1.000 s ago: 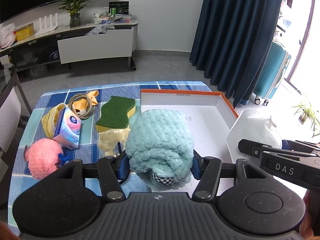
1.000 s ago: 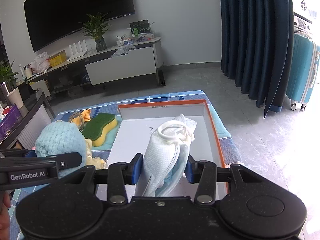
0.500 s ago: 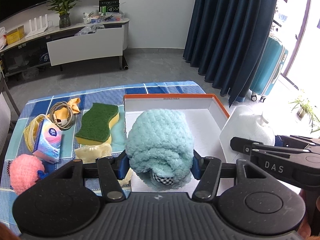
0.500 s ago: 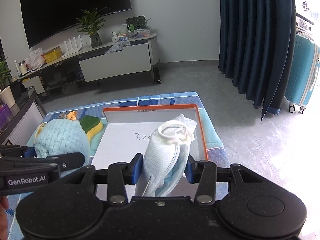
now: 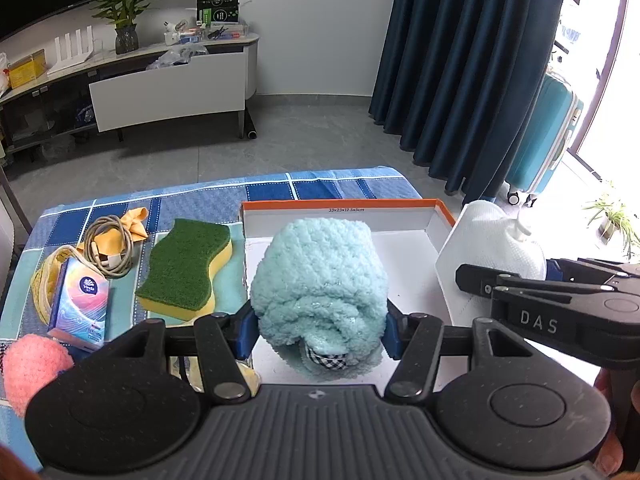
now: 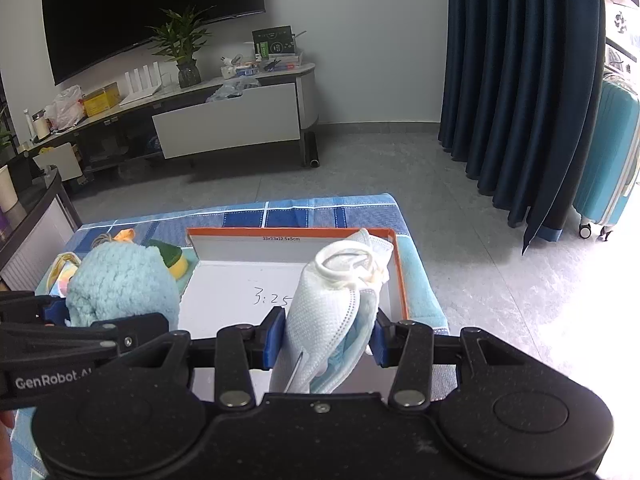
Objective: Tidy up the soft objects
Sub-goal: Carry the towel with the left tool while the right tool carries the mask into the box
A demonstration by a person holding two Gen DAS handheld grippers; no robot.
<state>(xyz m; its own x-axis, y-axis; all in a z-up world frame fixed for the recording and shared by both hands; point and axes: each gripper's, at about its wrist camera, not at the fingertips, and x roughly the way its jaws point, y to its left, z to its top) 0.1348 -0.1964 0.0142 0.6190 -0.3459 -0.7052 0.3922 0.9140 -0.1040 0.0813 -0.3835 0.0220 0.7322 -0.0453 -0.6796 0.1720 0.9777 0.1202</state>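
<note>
Both loads hang over the near half of the orange-rimmed box [image 5: 438,210] on the bench: the left fingers [image 5: 320,330] pinch the rolled blue fluffy towel [image 5: 320,276] on its left, the right fingers [image 6: 326,340] squeeze the bundled face masks [image 6: 340,300] at its right wall.

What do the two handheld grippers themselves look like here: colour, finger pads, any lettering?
Both are matte black plastic with round speckled pivot housings, silver bolts and blue pads. The left gripper has a ribbed body; its side reads "GenRobot.AI" in the right wrist view. The right gripper shows "DAS" in the left wrist view. No sleeves visible.
</note>
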